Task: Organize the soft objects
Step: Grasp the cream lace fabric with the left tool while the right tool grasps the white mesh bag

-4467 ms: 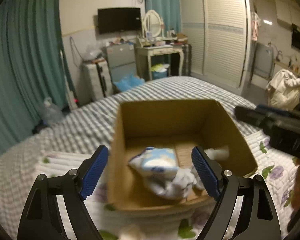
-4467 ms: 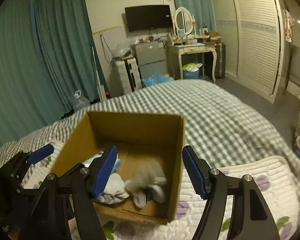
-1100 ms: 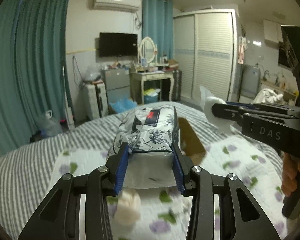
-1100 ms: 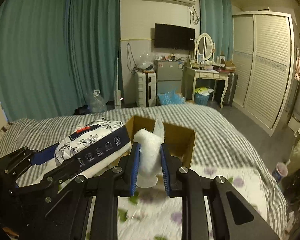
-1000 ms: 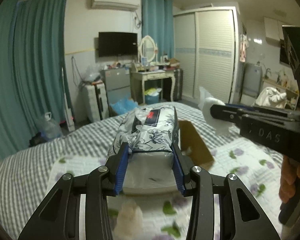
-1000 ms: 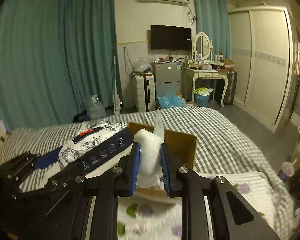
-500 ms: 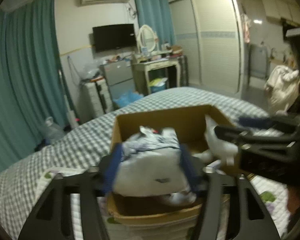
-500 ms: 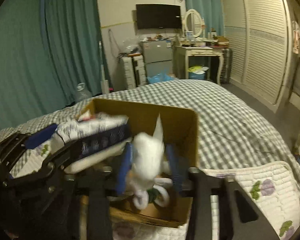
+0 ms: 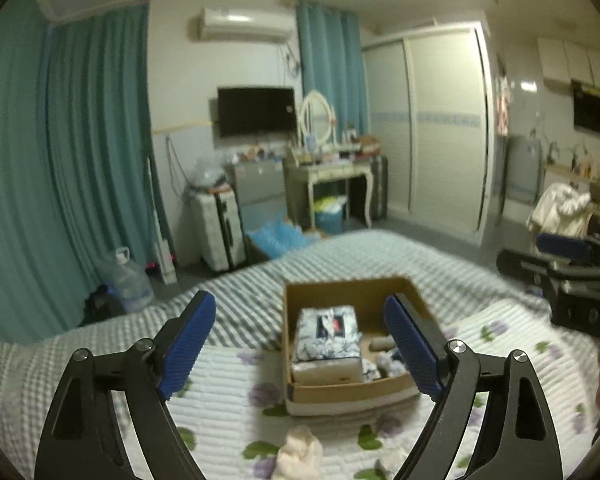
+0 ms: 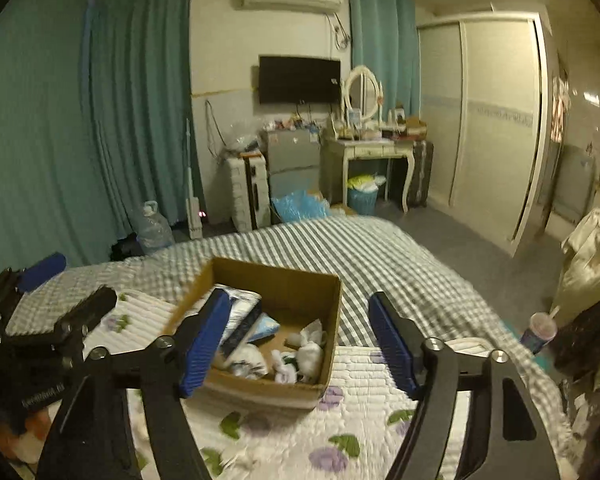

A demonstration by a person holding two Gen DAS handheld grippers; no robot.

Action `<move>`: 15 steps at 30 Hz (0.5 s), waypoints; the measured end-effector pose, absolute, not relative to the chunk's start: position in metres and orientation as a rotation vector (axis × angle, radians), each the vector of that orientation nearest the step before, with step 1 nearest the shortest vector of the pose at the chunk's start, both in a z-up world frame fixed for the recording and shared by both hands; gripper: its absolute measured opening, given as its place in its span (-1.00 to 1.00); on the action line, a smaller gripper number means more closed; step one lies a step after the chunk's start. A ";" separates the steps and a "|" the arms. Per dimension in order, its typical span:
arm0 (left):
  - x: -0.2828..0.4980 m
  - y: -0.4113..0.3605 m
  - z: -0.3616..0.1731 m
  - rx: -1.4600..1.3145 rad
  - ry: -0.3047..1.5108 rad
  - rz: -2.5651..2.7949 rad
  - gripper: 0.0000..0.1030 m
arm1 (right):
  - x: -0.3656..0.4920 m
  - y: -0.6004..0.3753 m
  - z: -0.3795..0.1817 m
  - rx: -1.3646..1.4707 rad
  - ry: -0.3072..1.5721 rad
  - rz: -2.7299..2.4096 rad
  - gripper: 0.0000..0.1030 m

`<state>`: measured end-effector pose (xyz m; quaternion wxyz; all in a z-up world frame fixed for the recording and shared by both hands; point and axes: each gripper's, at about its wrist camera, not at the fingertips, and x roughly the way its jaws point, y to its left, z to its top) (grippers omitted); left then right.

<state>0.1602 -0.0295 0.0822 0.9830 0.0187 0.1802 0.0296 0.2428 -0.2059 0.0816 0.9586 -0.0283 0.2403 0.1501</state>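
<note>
A cardboard box [image 9: 342,394] sits on the flowered quilt on the bed; it also shows in the right wrist view [image 10: 284,276]. A flower-printed tissue pack [image 9: 326,332] lies inside it at the left [image 10: 240,322], with white soft items [image 10: 304,354] beside it. My left gripper [image 9: 300,344] is open and empty, held above and before the box. My right gripper [image 10: 300,344] is open and empty, also back from the box. A pale soft item [image 9: 300,454] lies on the quilt in front of the box.
The quilt [image 10: 360,420] covers a grey checked bedspread [image 10: 360,252]. Beyond the bed stand a water jug [image 10: 152,226], a small fridge [image 10: 292,164], a dressing table [image 10: 368,152] and a wardrobe [image 10: 496,120]. A drink cup [image 10: 540,330] stands at the right.
Both grippers opened and let go of the tissue pack and the white soft item into the box, then drew back and up from it.
</note>
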 end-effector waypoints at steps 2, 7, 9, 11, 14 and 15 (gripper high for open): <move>0.138 -0.023 0.097 0.019 0.340 0.050 0.84 | 0.211 -0.203 0.096 -0.070 0.472 0.319 0.64; 0.084 -0.011 0.105 0.031 0.340 0.045 0.84 | 0.148 -0.196 0.101 -0.110 0.458 0.317 1.00; 0.073 -0.007 0.095 0.045 0.351 0.029 0.84 | 0.134 -0.191 0.092 -0.123 0.469 0.332 1.00; 0.066 -0.008 0.078 0.079 0.355 0.062 0.84 | 0.122 -0.184 0.075 -0.143 0.477 0.340 1.00; 0.063 -0.007 0.045 0.094 0.402 0.057 0.84 | 0.117 -0.176 0.045 -0.145 0.485 0.354 1.00; 0.066 -0.006 0.030 0.080 0.438 0.044 0.84 | 0.117 -0.174 0.034 -0.146 0.497 0.362 1.00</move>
